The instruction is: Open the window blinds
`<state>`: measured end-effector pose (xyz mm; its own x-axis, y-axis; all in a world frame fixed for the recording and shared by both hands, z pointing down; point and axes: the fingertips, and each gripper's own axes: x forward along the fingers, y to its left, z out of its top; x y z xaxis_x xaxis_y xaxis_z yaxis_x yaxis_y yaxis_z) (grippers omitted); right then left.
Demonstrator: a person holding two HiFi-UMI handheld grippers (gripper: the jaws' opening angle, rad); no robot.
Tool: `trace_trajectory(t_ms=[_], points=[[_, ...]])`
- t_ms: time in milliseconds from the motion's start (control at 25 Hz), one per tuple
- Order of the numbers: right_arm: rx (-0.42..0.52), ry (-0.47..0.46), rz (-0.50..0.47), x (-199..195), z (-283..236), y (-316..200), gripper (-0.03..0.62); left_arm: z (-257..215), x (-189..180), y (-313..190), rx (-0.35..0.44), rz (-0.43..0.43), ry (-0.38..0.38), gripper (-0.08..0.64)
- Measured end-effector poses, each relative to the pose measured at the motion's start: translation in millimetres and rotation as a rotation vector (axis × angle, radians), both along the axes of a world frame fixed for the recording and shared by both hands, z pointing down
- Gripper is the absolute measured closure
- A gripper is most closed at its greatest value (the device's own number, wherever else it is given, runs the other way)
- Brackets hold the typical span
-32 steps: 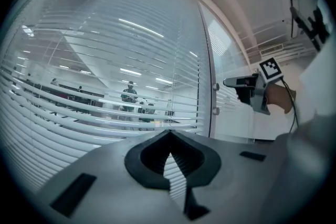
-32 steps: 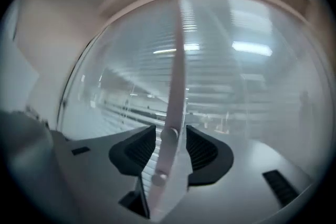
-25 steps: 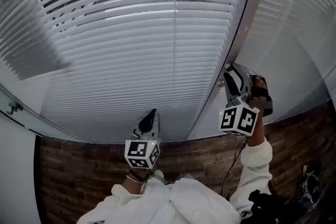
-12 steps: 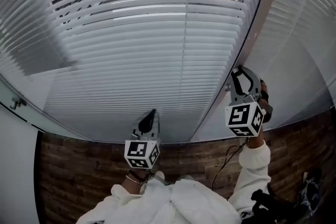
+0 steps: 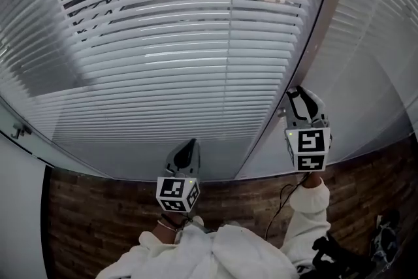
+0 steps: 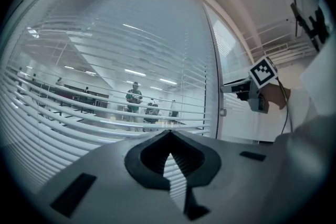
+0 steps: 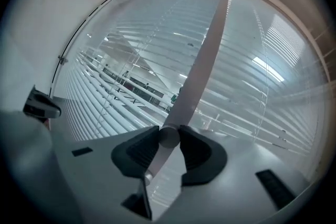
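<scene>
The window blinds (image 5: 196, 75) are hung across the wide pane to the left of the upright frame post (image 5: 310, 36). A further blind covers the pane on the post's right side. The slats are seen tilted partly open. Toward the top edge of the pane the room beyond, with a person (image 6: 134, 99) standing in it, can be made out between them. Lower down they are still read as an almost closed white sheet.

Compared with a second ago, the upper slats have been turned flatter and more is seen through them. Over that time the marker cube of the right gripper (image 5: 297, 98) has been rolled round.

A small round knob (image 7: 169, 137), set low on the post, is clamped between that gripper's pads. This knob is judged to be the tilt control, so the task is taken to be under way but unfinished. More turning the same way is probably needed.

The left gripper (image 5: 189, 144) is held level near the bottom edge of the pane, with its fingers together on nothing.
</scene>
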<state>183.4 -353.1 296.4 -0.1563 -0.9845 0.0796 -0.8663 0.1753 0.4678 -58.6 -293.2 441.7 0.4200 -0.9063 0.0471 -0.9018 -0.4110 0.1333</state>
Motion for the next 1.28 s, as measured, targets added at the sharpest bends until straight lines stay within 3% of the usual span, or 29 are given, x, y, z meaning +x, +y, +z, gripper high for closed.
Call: trace_trajectory(t_ms=[600,720,840,960,1000,1080,1200,1280], points=[[0.010,-0.231,-0.001,6.1,1.0,0.3,0.457,-3.8,-6.9,5.4,0.005,-0.009,-0.001,0.561],[0.083,-0.280,0.052,13.2,2.1,7.9,0.441,-9.2,-6.4,6.6,0.018,-0.009,-0.004,0.563],[0.240,-0.344,0.142,14.7,1.6,46.7,0.425,-24.0,-8.1,10.0,0.058,-0.010,0.001,0.561],[0.314,-0.483,0.070,-20.5,15.0,87.3,0.430,-48.9,-8.6,14.3,0.115,0.001,0.034,0.562],[0.297,-0.500,0.035,-36.2,26.1,94.1,0.449,-55.4,-5.8,15.7,0.130,0.012,0.044,0.563],[0.230,-0.502,-0.030,-65.6,54.1,99.5,0.579,-57.8,6.0,18.5,0.134,0.045,0.046,0.563],[0.094,-0.521,-0.080,-92.0,94.3,98.5,0.581,-38.8,28.5,26.0,0.083,0.103,0.018,0.561],[0.059,-0.518,-0.090,-99.8,102.0,98.3,0.581,-27.0,36.6,31.5,0.049,0.128,0.011,0.561]])
